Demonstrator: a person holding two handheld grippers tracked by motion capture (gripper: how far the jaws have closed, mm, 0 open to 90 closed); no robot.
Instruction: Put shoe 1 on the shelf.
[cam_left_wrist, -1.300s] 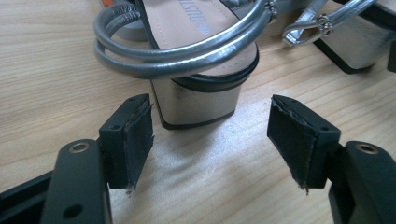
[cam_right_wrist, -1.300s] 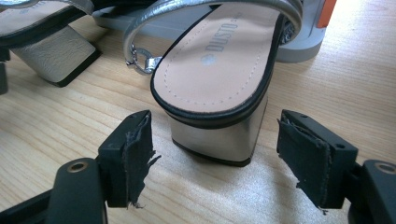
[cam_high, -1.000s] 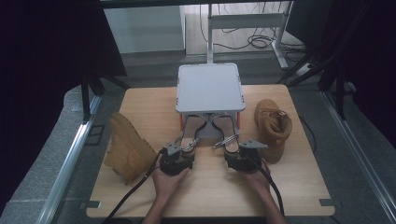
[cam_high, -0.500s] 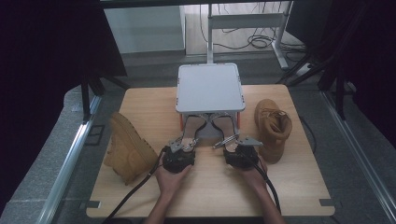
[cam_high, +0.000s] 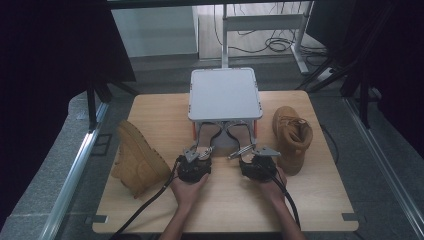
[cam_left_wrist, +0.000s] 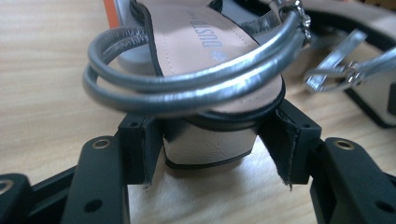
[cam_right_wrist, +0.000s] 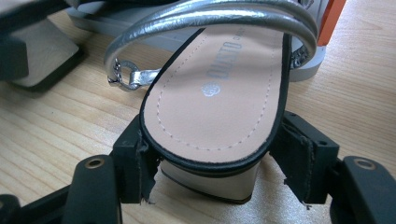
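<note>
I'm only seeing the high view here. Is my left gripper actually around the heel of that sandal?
Observer: Yes. In the left gripper view, the left gripper has one jaw on each side of the left sandal's block heel. The jaws are very close to it, but I cannot tell whether they press.
Operator: And the right one?
Observer: The right gripper straddles the right sandal's heel, with a gap showing on both sides, so it is open.
Operator: Anything on that sandal to tell it by?
Observer: Its insole carries a silver printed brand stamp.
</note>
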